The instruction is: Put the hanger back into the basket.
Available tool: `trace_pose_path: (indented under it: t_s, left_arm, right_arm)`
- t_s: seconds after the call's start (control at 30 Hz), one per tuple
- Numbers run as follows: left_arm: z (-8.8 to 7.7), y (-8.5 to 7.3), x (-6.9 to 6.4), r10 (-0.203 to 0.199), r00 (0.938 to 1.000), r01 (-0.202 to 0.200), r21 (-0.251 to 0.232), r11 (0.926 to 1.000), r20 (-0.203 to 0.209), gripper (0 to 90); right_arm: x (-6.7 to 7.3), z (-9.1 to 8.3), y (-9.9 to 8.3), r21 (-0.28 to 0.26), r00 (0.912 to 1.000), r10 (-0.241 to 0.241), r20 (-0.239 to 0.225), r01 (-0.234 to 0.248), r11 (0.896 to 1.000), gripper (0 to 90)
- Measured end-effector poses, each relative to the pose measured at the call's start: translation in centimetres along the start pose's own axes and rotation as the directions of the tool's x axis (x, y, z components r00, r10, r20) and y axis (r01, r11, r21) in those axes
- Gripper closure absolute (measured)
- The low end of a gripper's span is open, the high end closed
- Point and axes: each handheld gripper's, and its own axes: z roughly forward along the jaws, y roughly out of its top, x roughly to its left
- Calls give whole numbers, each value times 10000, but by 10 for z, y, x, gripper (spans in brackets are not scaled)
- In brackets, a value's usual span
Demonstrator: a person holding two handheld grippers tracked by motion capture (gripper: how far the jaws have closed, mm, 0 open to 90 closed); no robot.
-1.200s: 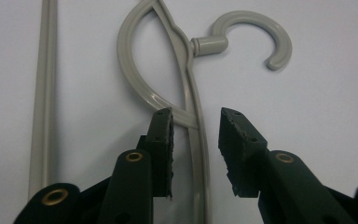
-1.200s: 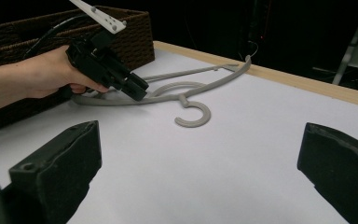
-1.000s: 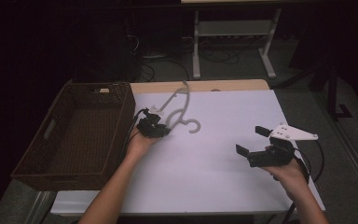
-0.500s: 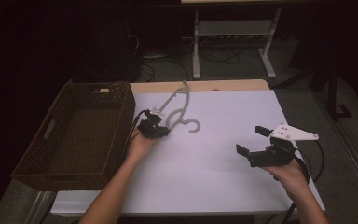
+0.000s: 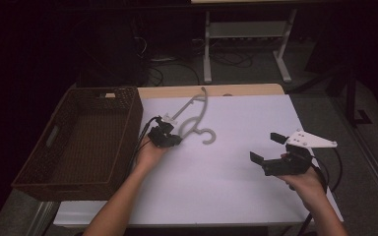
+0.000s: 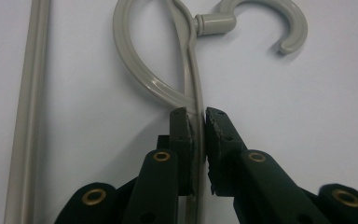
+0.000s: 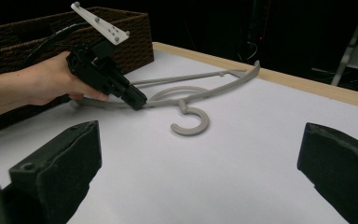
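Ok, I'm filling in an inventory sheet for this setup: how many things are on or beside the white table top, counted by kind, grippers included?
Grey plastic clothes hanger: 1
Brown woven wicker basket: 1
Black two-jaw grippers: 2, the left gripper shut on the hanger, the right gripper open
Total: 4
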Motion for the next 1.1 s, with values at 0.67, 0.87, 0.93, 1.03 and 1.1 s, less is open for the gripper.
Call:
trace_pose_path:
  t_s: [0.67, 0.87, 0.93, 1.03, 1.1]
  left_arm:
    - [-13, -9, -55, 1733, 9647, -1770, 8, 9842, 1985, 819]
    - [-21, -13, -76, 2421, 9374, -2445, -221, 9694, 2501, 819]
    - [-22, -15, -82, 2589, 9283, -2622, -237, 9647, 2668, 819]
    - [-23, -18, -92, 2878, 9099, -2930, -283, 9557, 2987, 819]
    - [-24, -19, -97, 3055, 8981, -3130, -281, 9494, 3163, 819]
  right_arm:
    - [-2, 0, 0, 44, 10000, 42, 68, -42, 10000, 0]
    - [-1, 1, 0, 50, 10000, 28, 51, -28, 10000, 0]
    - [-1, 1, 0, 51, 10000, 52, 56, -52, 10000, 0]
    - [-1, 1, -1, 41, 10000, 40, 59, -40, 10000, 0]
    - [-1, 1, -1, 43, 10000, 41, 54, -41, 10000, 0]
